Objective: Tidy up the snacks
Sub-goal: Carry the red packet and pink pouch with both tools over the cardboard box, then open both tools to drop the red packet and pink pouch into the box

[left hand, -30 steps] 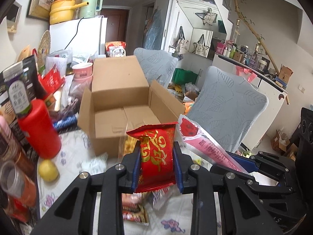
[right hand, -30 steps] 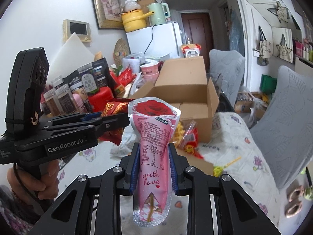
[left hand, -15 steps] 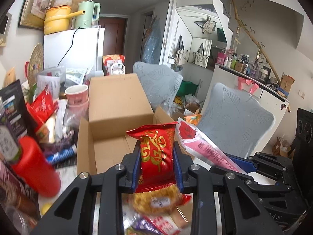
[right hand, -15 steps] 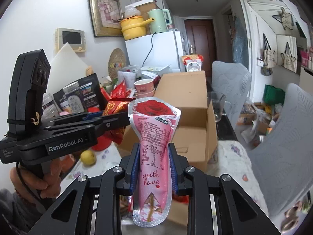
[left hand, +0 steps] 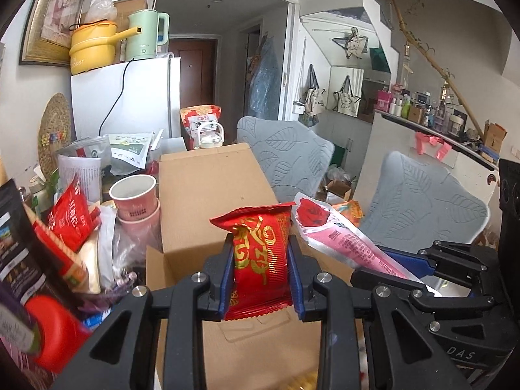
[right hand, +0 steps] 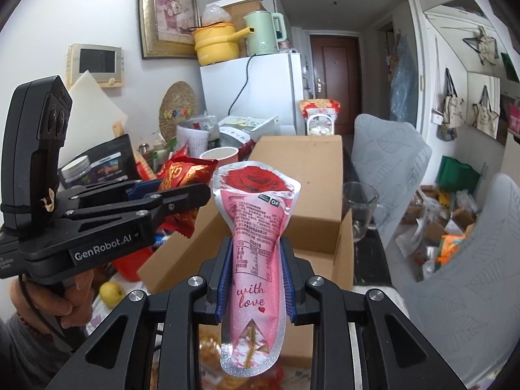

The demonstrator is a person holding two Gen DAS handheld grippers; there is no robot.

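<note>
My left gripper point(left hand: 260, 260) is shut on a red snack packet with gold print point(left hand: 260, 250), held upright over the open cardboard box point(left hand: 208, 195). My right gripper point(right hand: 256, 260) is shut on a pink pouch with a red rose point(right hand: 256, 227), also upright, just before the same cardboard box point(right hand: 308, 175). In the left wrist view the pink pouch point(left hand: 341, 240) and the right gripper's black body sit close on the right. In the right wrist view the left gripper point(right hand: 195, 195) with its red packet point(right hand: 182, 175) sits on the left, held by a person's hand point(right hand: 48, 302).
Left of the box the table is crowded: pink paper cups point(left hand: 133, 195), a red bottle point(left hand: 55, 331), red packets point(left hand: 68, 217), jars, a yellow fruit point(right hand: 110, 291). A glass point(right hand: 357, 204) stands right of the box. Two grey chairs point(left hand: 286, 159) and a white fridge point(left hand: 130, 97) stand behind.
Both grippers have moved forward and slightly up with their snacks, from the near side of the table to right over the box's opening. The grips stayed the same.
</note>
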